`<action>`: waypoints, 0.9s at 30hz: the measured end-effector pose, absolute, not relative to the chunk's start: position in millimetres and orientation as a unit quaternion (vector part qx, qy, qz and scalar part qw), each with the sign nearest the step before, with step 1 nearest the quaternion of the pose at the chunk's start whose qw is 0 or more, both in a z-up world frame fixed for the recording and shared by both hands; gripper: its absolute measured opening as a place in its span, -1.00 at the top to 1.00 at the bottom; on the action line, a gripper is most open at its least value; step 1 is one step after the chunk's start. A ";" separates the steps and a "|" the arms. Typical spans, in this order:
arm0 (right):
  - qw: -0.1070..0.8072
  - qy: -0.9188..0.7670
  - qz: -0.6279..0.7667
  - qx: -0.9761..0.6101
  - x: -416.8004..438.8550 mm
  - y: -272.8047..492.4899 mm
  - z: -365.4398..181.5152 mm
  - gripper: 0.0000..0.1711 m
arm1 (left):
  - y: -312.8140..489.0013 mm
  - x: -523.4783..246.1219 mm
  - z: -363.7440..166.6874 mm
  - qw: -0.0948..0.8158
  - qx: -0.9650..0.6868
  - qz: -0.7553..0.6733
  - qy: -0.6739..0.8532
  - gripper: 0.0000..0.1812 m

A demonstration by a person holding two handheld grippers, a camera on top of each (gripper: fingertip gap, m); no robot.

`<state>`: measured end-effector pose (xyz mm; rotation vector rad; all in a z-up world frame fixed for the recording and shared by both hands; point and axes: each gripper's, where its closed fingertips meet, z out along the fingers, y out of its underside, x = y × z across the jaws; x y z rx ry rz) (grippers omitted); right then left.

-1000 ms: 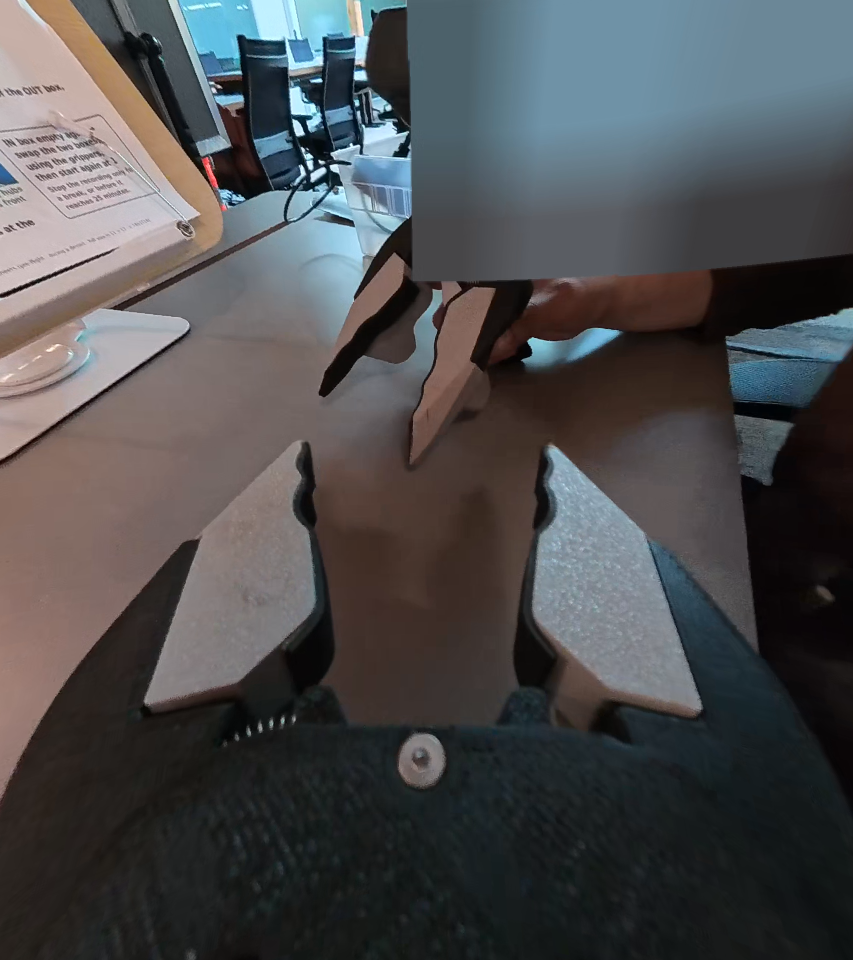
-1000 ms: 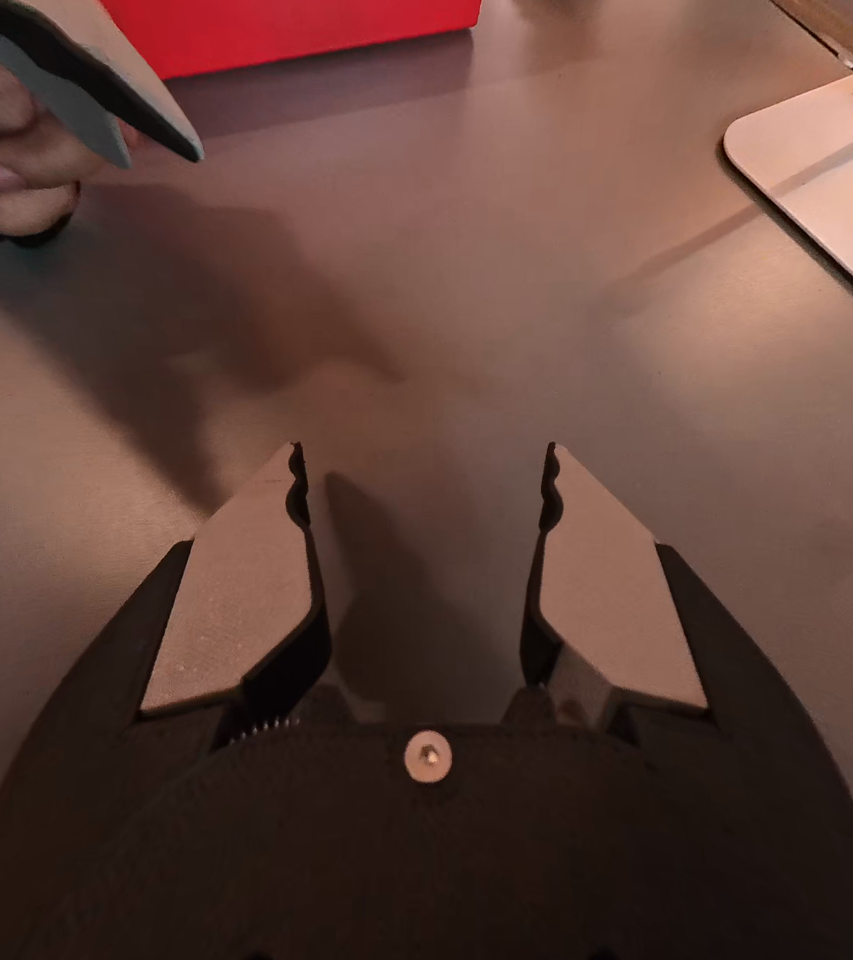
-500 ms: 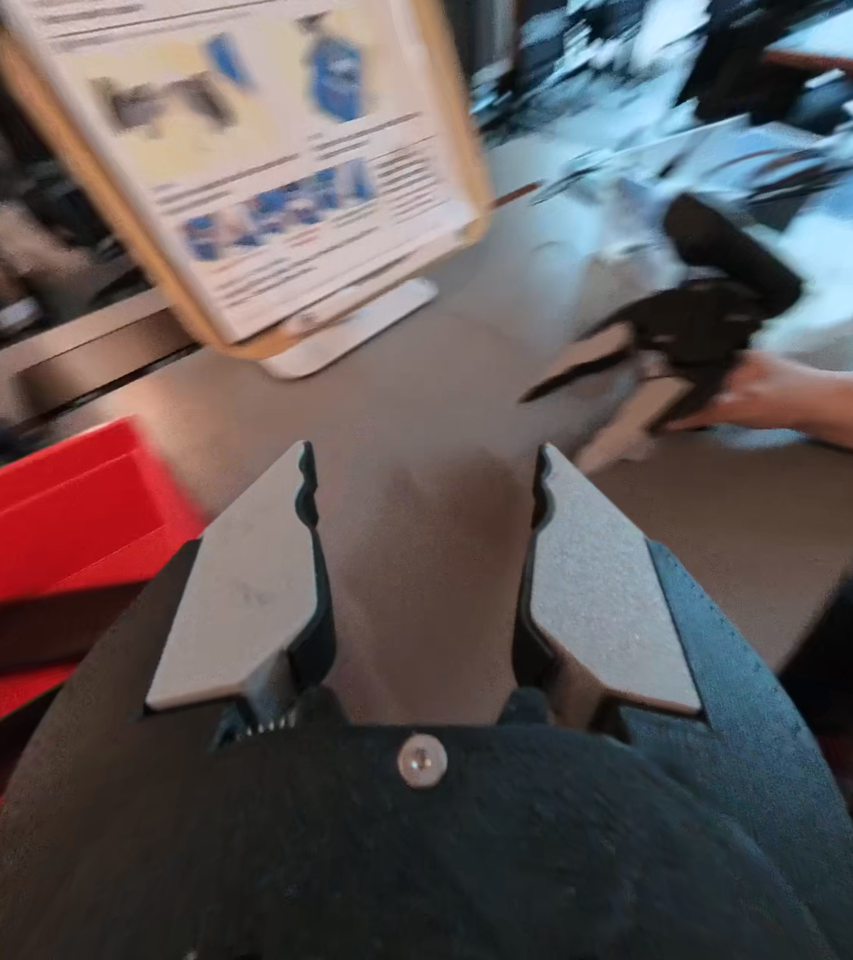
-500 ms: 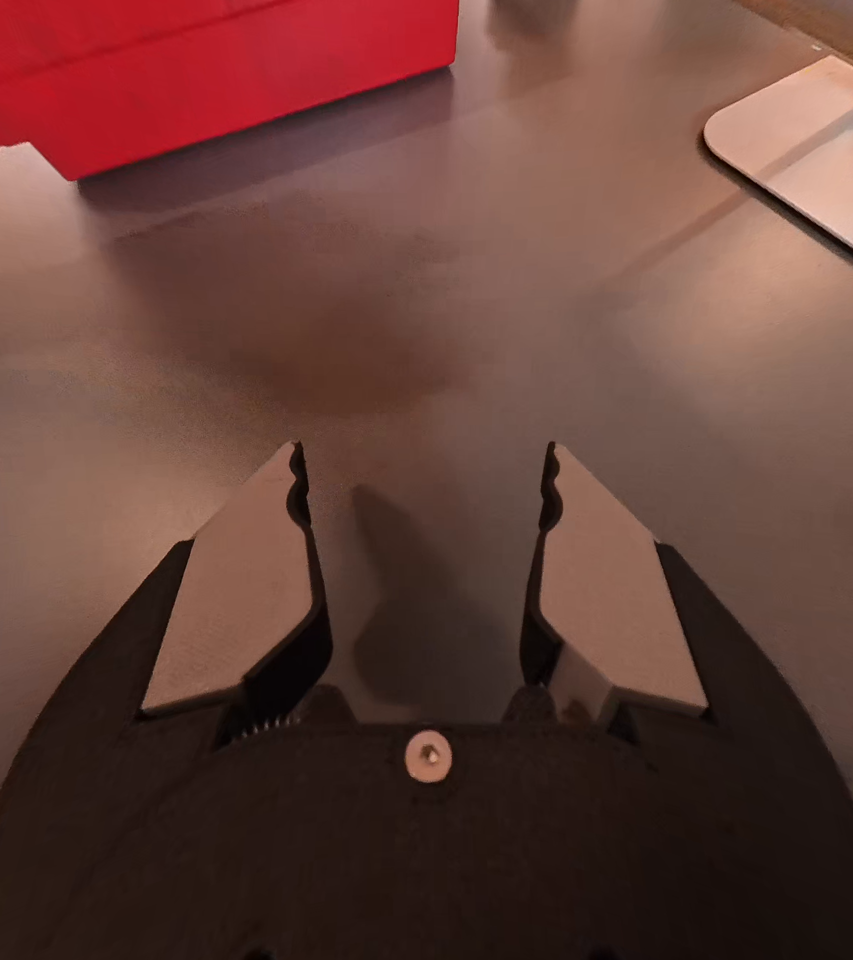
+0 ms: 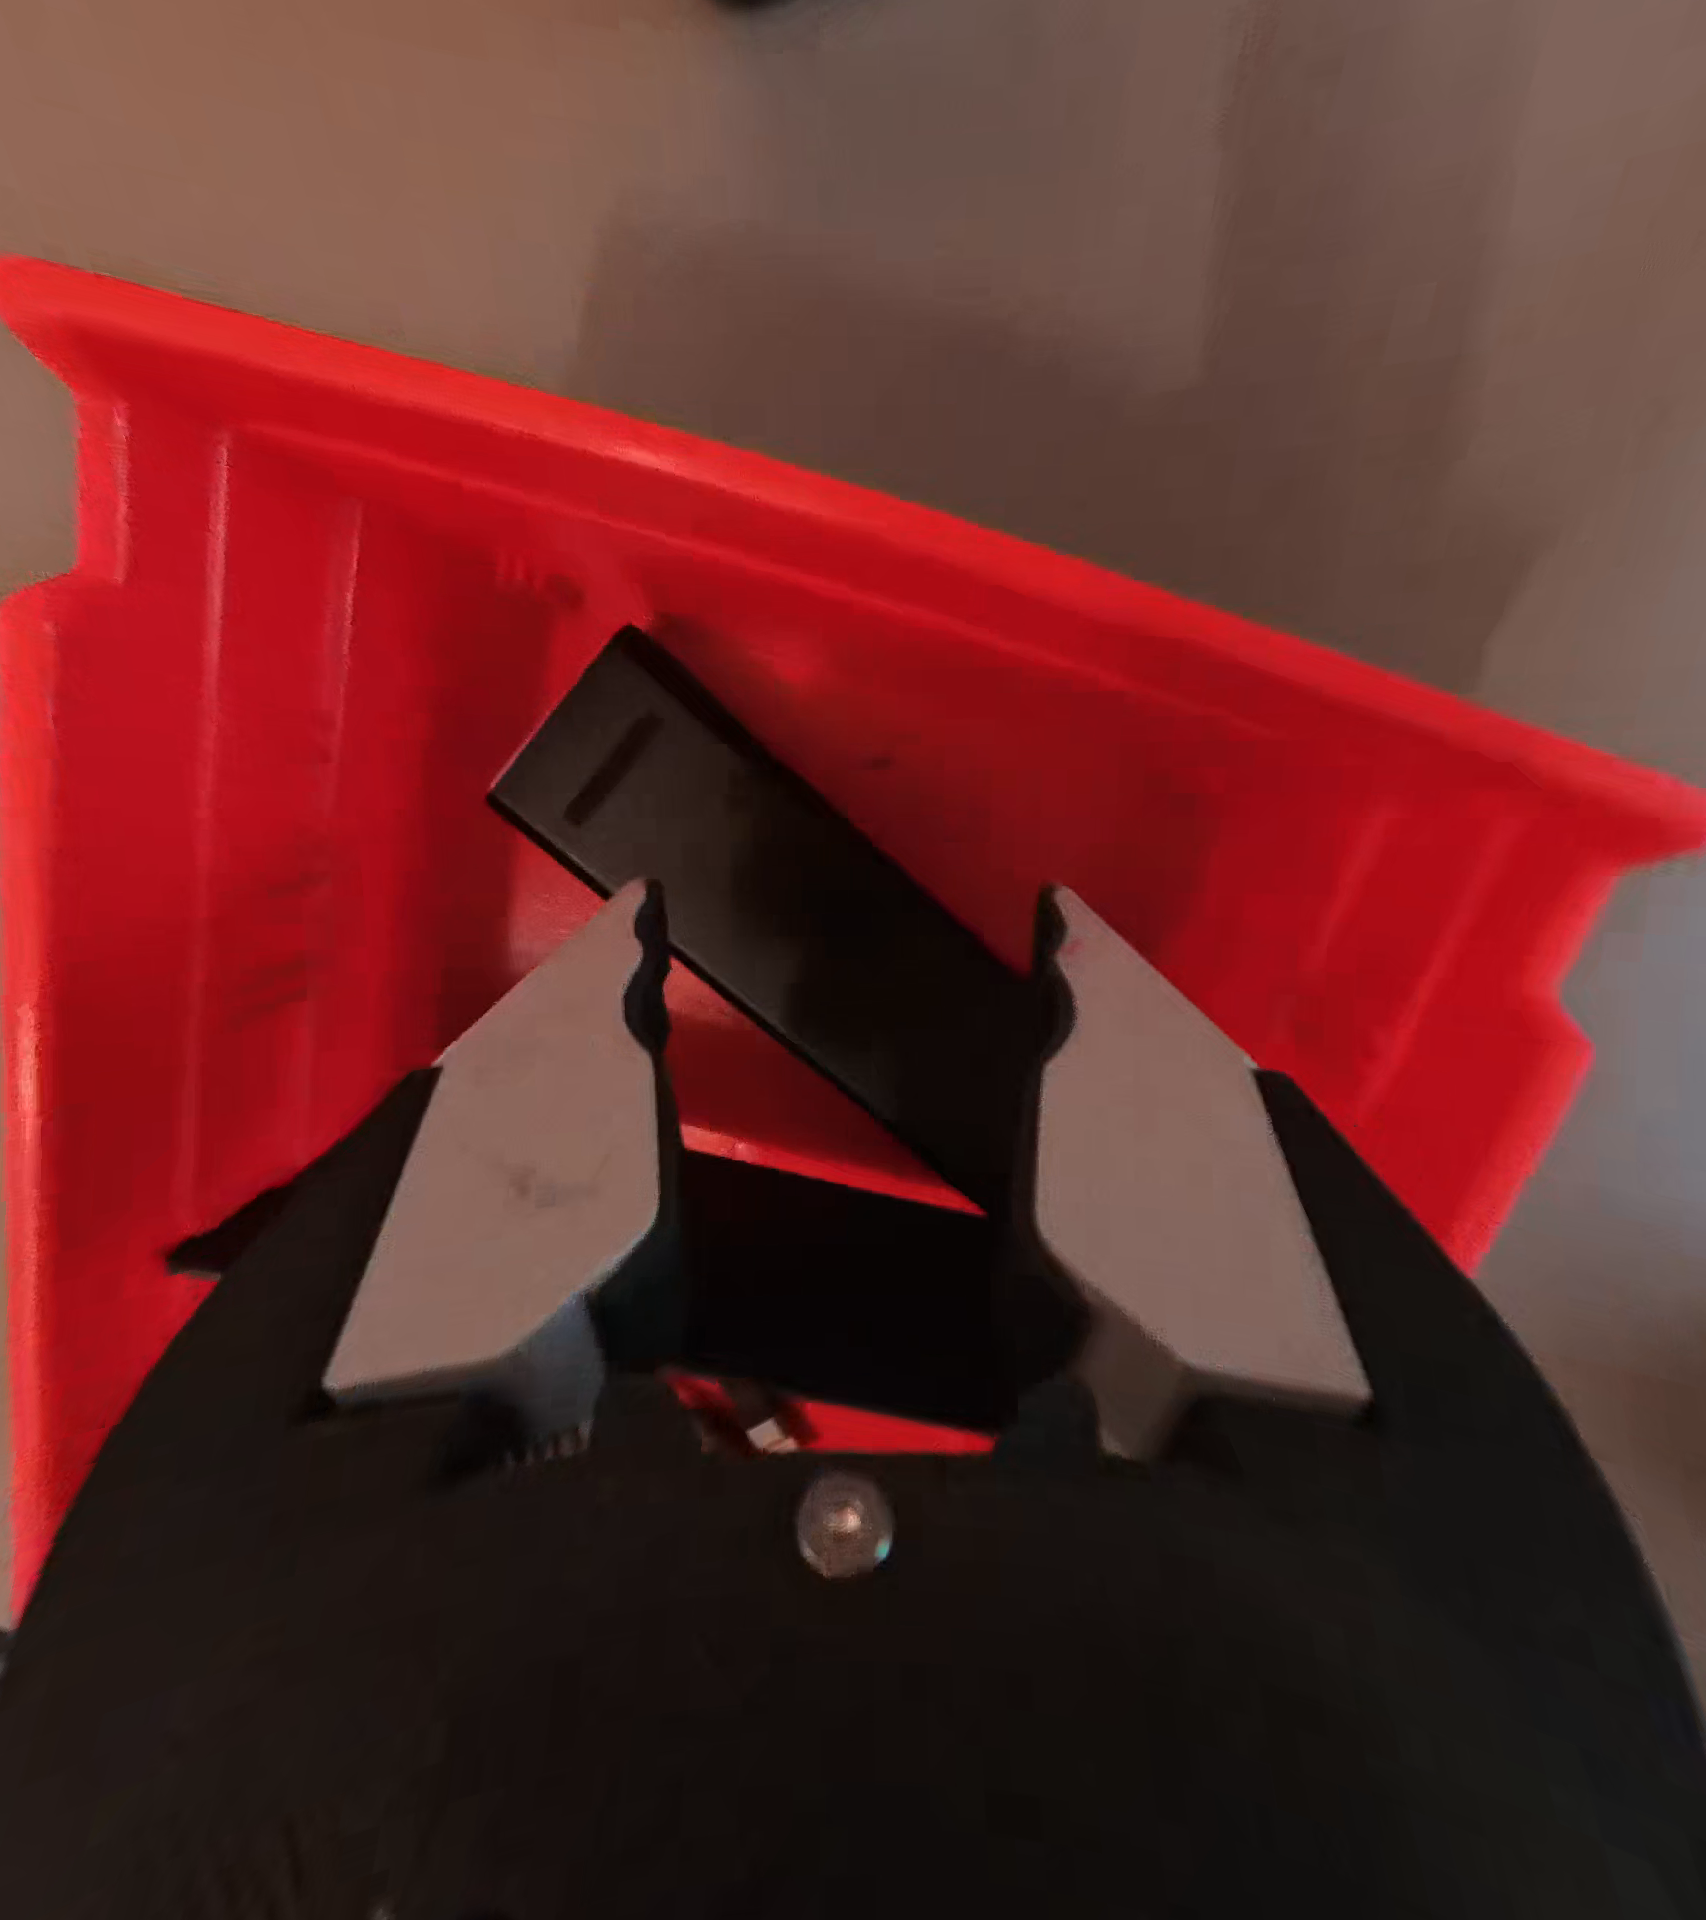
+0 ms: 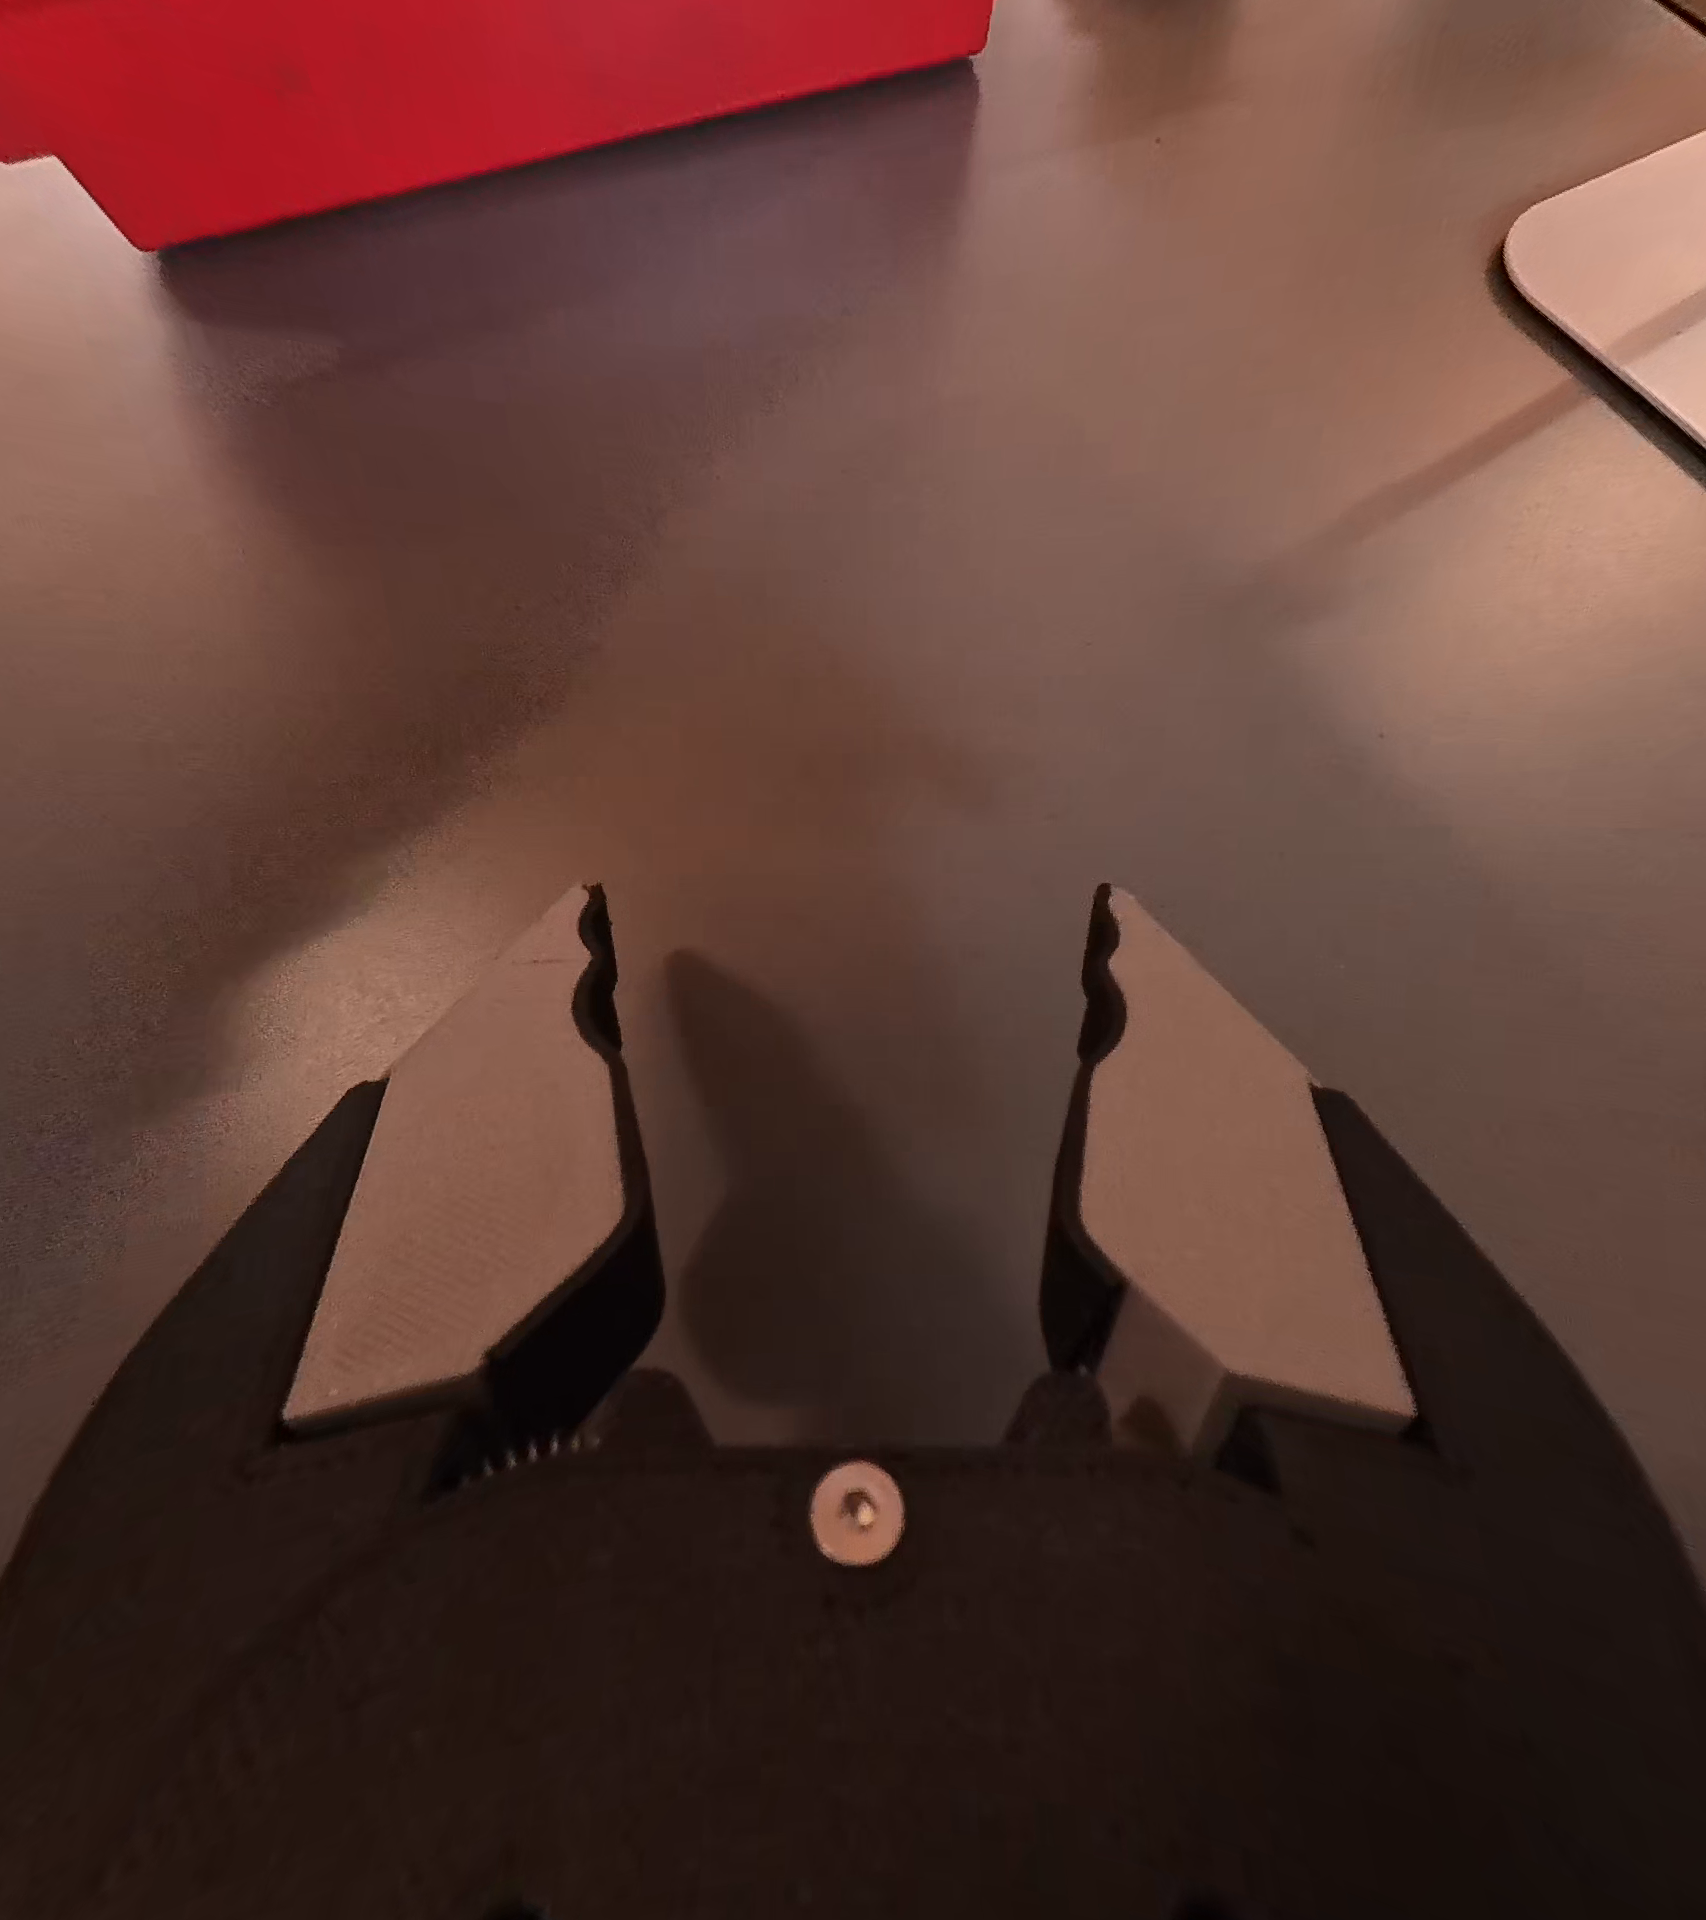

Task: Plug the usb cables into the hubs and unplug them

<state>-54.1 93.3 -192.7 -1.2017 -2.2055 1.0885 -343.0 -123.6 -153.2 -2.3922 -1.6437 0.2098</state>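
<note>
hubs [image 5: 755, 894], or what look like them, lie inside the red bin [image 5: 1192, 727]: one flat black bar lies slantwise across the bin floor, and a second dark block sits below it, partly behind the left claw [image 5: 844, 904]. no usb cable shows clearly in either view. the left claw hangs right over the bin, fingers spread apart with nothing between them, the slanted bar running behind the gap; the blur leaves it unclear whether a fingertip touches it. the right claw [image 6: 849, 904] hovers over bare worktop [image 6: 828, 520], likewise spread and empty, with the bin [image 6: 464, 94] well ahead at the top left and a pale stand base [image 6: 1680, 291] off to the right.

judging by this, the step in hand is fetching a hub out of the bin; no plugging has begun. the next move likely calls for turning the left claw to square its fingers across the bar's narrow sides, then closing and lifting it clear of the bin wall.
</note>
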 end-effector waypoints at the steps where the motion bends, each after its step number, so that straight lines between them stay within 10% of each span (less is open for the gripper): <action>1: 0.200 -0.789 0.391 -0.430 -54.1 93.1 -192.5 -0.02 | -122.2 -343.0 -160.1 0.103 -0.812 0.062 -0.571 0.24; 8: 0.196 -0.793 0.388 -0.427 -52.9 90.1 -194.2 -0.01 | -142.6 -351.1 -181.0 0.039 -0.786 0.099 -0.609 0.51; 11: 0.195 -0.792 0.388 -0.429 -53.2 90.6 -194.2 -0.01 | -152.5 -345.5 -180.0 0.013 -0.765 0.084 -0.639 0.12; 20: 0.197 -0.795 0.382 -0.429 -53.4 90.8 -195.7 0.01 | -137.1 -325.3 -209.5 0.013 -0.789 0.023 -0.614 -0.10; 27: 0.194 -0.795 0.384 -0.428 -52.6 90.2 -195.5 0.04 | -143.4 -324.9 -201.5 0.048 -0.803 -0.025 -0.593 0.19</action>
